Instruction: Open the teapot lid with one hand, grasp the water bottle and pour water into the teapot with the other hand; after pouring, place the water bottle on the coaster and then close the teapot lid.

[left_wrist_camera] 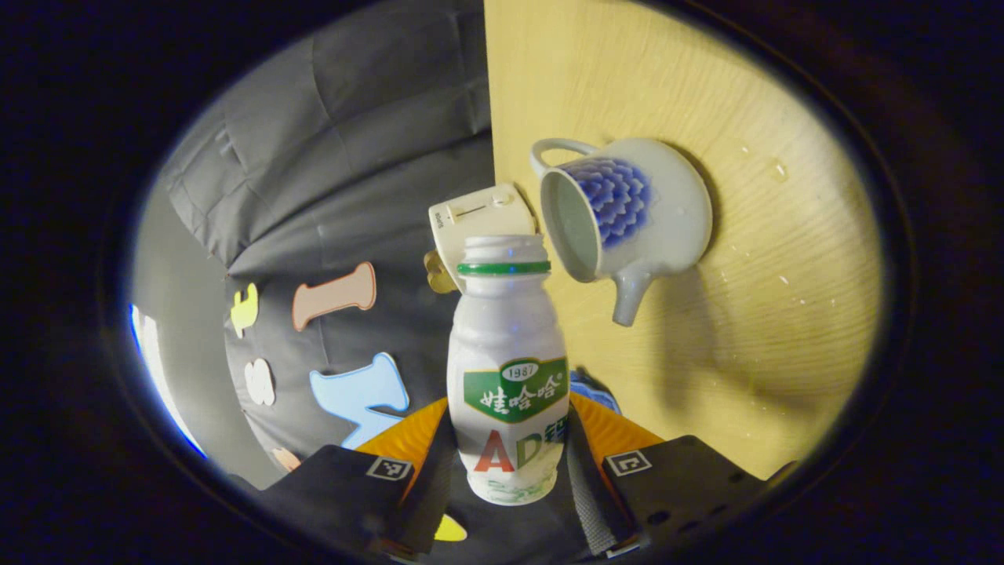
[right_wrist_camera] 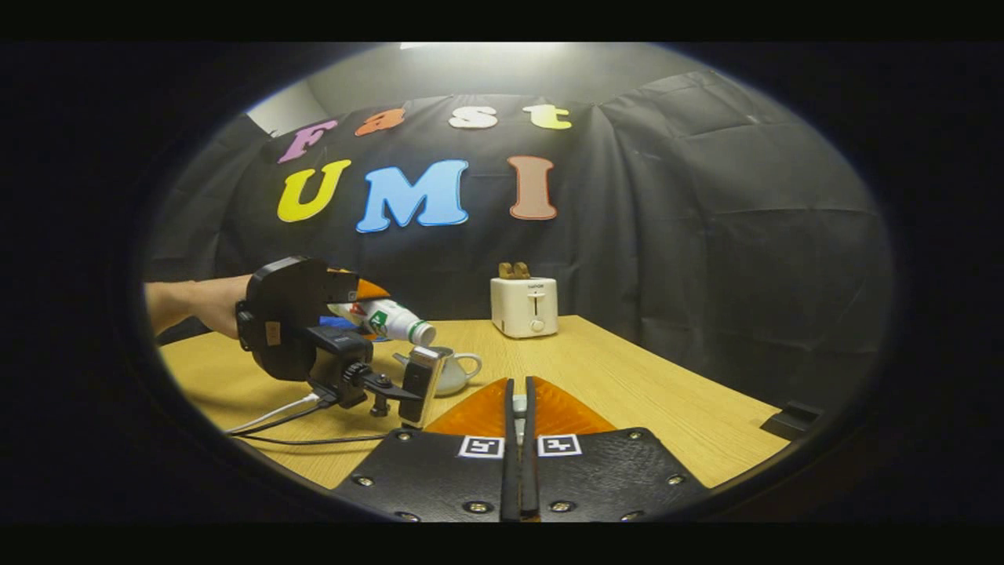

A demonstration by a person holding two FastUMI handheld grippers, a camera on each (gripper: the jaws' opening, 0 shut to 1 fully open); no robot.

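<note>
My left gripper point(left_wrist_camera: 510, 408) is shut on a white, capless water bottle point(left_wrist_camera: 508, 369) with a green label. The bottle is tipped, its mouth close to the open top of the pale teapot point(left_wrist_camera: 627, 216) with a blue flower pattern, which stands lidless on the wooden table point(left_wrist_camera: 769, 314). In the right gripper view the left gripper point(right_wrist_camera: 369, 302), held by a hand, tilts the bottle point(right_wrist_camera: 388, 320) over the teapot point(right_wrist_camera: 459, 370). My right gripper point(right_wrist_camera: 518, 396) hovers nearer the front, its fingers almost together on a small pale piece that looks like the lid's knob; the rest is hidden.
A white toaster point(right_wrist_camera: 524, 306) with toast stands at the back of the table. A dark block point(right_wrist_camera: 792, 420) lies at the right edge. Cables point(right_wrist_camera: 274, 416) trail from the left gripper across the table. Water drops point(left_wrist_camera: 773, 166) lie by the teapot.
</note>
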